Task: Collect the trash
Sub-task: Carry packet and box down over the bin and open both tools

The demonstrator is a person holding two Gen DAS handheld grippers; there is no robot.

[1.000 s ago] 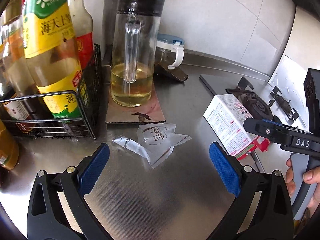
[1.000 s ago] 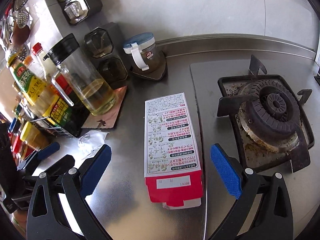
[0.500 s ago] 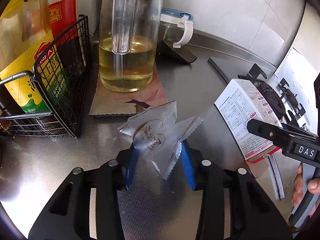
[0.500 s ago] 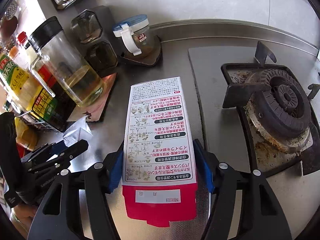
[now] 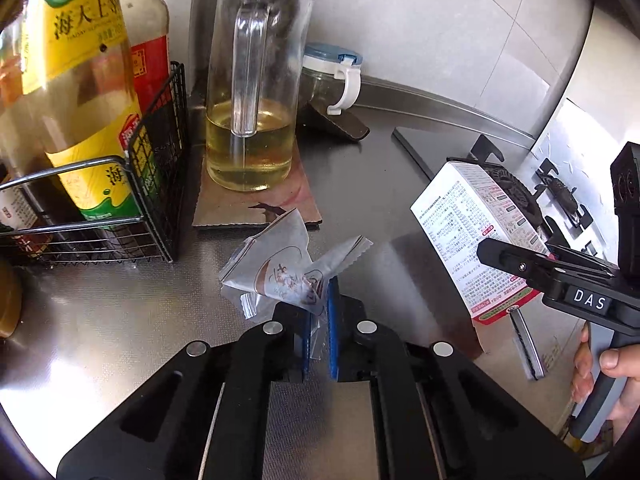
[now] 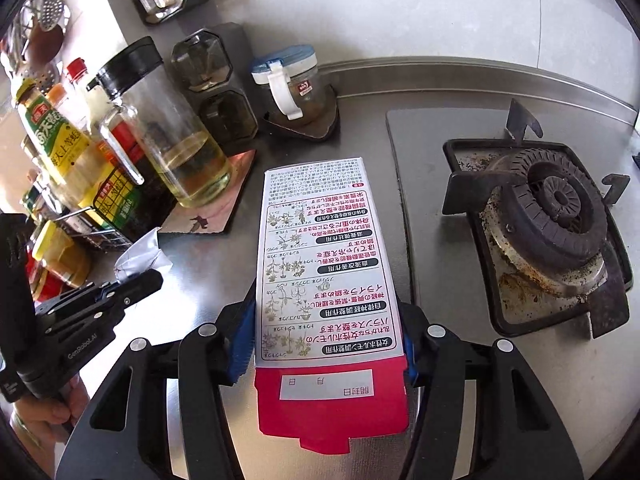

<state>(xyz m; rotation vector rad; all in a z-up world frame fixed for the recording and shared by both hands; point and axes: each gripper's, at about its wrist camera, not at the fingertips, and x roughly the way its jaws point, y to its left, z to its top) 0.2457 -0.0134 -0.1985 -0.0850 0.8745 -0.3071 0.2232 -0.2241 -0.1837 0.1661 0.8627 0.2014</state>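
1. Because its jaws have just been closing, the left gripper (image 5: 318, 312) pinches the crumpled wrapper (image 5: 286, 276) near the oil jug (image 5: 252, 120).
2. The right gripper (image 6: 326, 340), also just narrowed, clamps the carton (image 6: 328, 264) by its sides, left of the burner (image 6: 556, 216).
3. Both pieces seem secured for carrying off the steel counter (image 5: 120, 320).

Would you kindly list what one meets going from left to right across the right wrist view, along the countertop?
left gripper holding the crumpled wrapper → glass oil jug → printed carton clamped in the right gripper → gas burner.
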